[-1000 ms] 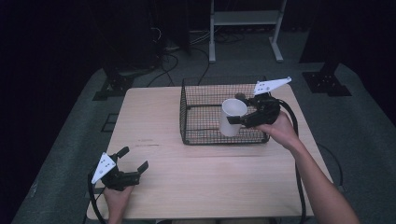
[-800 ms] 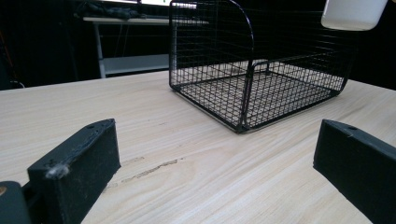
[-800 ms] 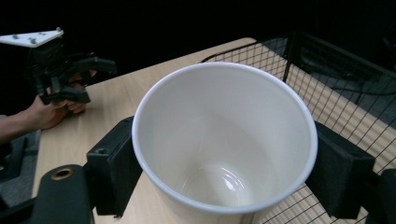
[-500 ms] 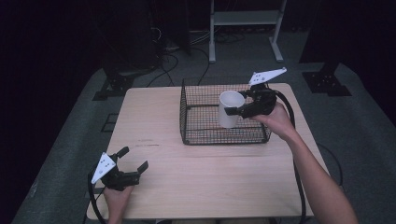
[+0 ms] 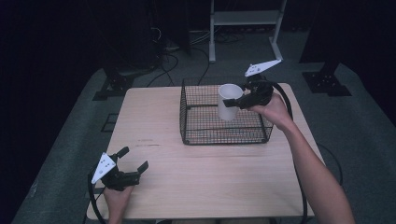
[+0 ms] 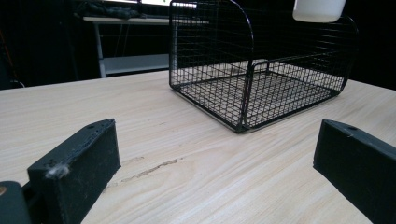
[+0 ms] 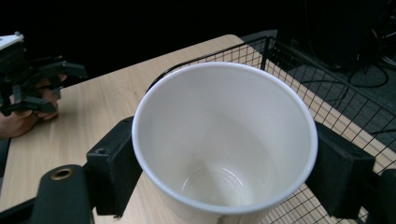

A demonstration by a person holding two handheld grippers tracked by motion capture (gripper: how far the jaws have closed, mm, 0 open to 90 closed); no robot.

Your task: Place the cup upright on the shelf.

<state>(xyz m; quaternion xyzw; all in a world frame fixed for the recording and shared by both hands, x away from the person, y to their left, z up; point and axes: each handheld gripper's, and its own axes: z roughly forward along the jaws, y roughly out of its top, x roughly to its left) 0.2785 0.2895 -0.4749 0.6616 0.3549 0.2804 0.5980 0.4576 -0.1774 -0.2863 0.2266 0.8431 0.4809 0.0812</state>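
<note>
- The right claw (image 5: 239,100) is gripping a white, round, empty cup (image 5: 229,101) above a black wire basket (image 5: 205,133).
- The left claw (image 5: 134,162) is resting wide open on the pale wooden bench (image 5: 210,182).
- The cup's smooth wall could slip from the claw's grip.

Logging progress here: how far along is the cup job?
Done: the right gripper is shut on the white cup, and it hangs clear above the wire basket. In hand: carrying it, upright and empty. Left: setting it down somewhere; where is unclear. The left gripper rests open on the table.
</note>
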